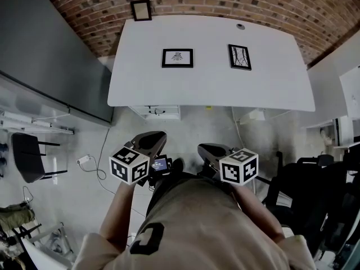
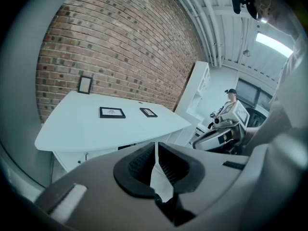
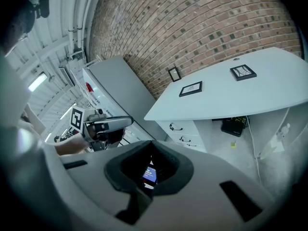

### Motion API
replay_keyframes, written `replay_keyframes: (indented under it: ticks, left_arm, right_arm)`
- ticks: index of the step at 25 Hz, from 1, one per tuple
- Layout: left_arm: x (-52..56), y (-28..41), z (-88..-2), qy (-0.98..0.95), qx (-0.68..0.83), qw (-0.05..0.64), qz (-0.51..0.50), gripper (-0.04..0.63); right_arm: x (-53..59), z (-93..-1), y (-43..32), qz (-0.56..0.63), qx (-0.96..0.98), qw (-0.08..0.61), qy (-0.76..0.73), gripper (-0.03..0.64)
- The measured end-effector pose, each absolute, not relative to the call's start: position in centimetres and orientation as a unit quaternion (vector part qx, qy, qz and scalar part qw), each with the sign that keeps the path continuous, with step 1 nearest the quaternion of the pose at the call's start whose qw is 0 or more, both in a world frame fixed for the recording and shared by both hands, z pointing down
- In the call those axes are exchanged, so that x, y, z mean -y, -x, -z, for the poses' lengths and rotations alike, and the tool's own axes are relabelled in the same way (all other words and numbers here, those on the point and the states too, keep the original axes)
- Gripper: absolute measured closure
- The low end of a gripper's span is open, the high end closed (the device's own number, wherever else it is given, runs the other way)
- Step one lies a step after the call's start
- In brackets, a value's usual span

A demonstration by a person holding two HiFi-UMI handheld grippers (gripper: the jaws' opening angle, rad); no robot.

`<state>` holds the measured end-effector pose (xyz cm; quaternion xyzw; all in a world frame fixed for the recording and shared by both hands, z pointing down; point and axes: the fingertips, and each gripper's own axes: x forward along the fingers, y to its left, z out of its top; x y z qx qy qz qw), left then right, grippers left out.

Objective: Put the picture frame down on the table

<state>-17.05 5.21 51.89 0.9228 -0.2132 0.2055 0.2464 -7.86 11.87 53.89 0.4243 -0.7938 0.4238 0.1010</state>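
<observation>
Two black picture frames lie flat on the white table: one near the middle and one to its right. A third frame leans against the brick wall behind the table. The left gripper view shows them too, as the middle frame, the right frame and the wall frame. My left gripper and right gripper hang low over the floor, well short of the table. Both are shut and hold nothing, as seen at the left gripper and the right gripper.
A white drawer unit stands under the table, with cables trailing on the floor. A black chair is at the left and dark chairs at the right. A small device with a blue screen sits between the grippers. A person sits far right.
</observation>
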Motion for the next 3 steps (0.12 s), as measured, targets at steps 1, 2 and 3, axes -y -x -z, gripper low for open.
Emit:
replay_keyframes:
  ticks: [1,2,3]
  left_arm:
    - [-5.21,16.83,-51.81,-0.923,0.213,0.246,-0.206,0.575]
    - [-5.23,16.61,-51.74,-0.924,0.212,0.245,-0.205,0.575]
    - [-5.25,16.39,-51.68,-0.924,0.212,0.244,-0.205,0.575]
  right_arm:
    - [-11.9,-53.83,7.67,-0.423,0.794,0.1,-0.425,0.612]
    - [-11.94,-53.79,7.5,-0.423,0.794,0.099,-0.425,0.612]
    - [-11.97,-53.75,7.32,-0.423,0.794,0.098,-0.425,0.612]
